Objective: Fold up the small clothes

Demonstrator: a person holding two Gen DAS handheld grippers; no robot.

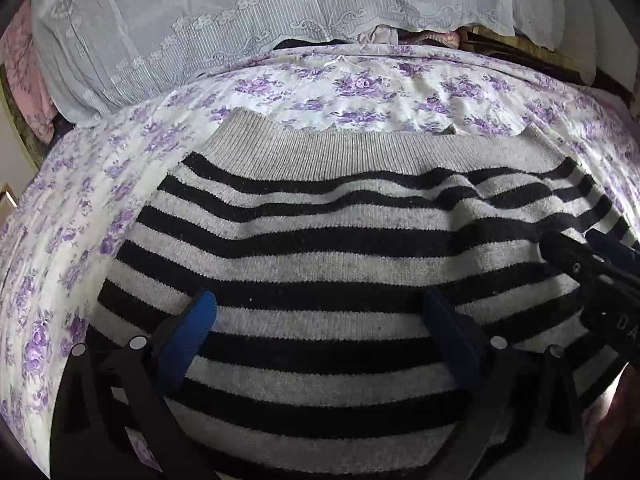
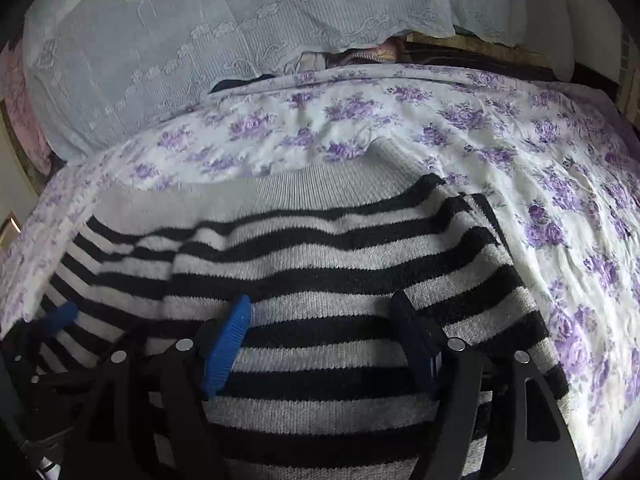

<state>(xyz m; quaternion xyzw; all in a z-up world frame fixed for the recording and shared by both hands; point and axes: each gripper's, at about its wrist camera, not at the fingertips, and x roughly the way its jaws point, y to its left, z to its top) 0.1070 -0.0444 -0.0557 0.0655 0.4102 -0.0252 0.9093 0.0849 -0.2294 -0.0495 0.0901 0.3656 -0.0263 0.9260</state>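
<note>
A: Where the flowered bedsheet [image 1: 360, 92] is spread, what is laid on it?
B: A striped sweater [image 1: 320, 264] is laid flat there, its grey ribbed band toward the lace cloth [image 1: 200, 20].
A: How are the claws set over the sweater?
B: The left claw [image 1: 320, 320] is held wide apart, nothing gripped. The right claw [image 2: 324, 316] is likewise parted, nothing pinched between its blue pads [image 2: 228, 340].

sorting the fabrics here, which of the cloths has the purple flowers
The white bedsheet printed with purple roses, spread under the grey-and-black striped knit sweater. The pale lace cloth behind has only white embroidered flowers.
</note>
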